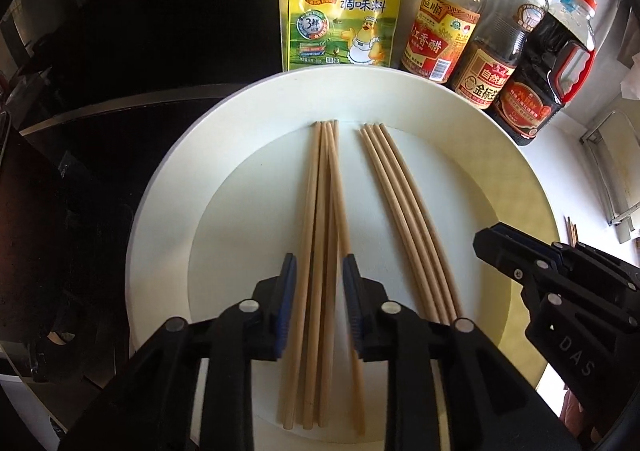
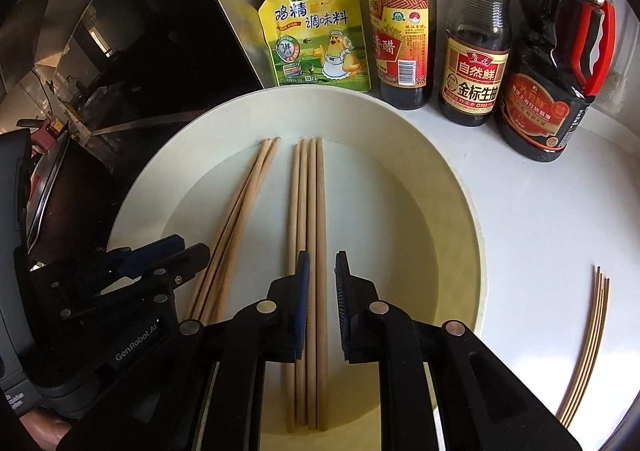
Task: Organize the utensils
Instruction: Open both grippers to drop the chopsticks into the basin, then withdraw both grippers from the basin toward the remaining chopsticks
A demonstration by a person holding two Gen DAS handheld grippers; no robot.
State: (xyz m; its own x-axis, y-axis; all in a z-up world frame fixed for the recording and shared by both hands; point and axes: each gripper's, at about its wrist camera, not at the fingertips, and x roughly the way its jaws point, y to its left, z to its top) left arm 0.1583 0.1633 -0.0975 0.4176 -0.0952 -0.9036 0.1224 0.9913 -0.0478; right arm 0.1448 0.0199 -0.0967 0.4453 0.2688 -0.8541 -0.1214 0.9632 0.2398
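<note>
A large white plate (image 1: pixel 500 155) holds two bundles of wooden chopsticks. My left gripper (image 1: pixel 319 271) is open, its jaws on either side of the left bundle (image 1: pixel 320 211), just above it. The right bundle (image 1: pixel 400 203) lies beside it. In the right wrist view my right gripper (image 2: pixel 322 271) is open over the right bundle (image 2: pixel 306 211), one chopstick between the jaws. The left bundle (image 2: pixel 244 203) lies to its left, under the left gripper (image 2: pixel 180 251). The right gripper also shows at the right of the left wrist view (image 1: pixel 492 243).
A yellow seasoning pouch (image 2: pixel 316 27) and three sauce bottles (image 2: pixel 476 47) stand behind the plate (image 2: pixel 440 179). A black stove top (image 1: pixel 120 51) lies to the left. Several more chopsticks (image 2: pixel 588 347) lie on the white counter to the right.
</note>
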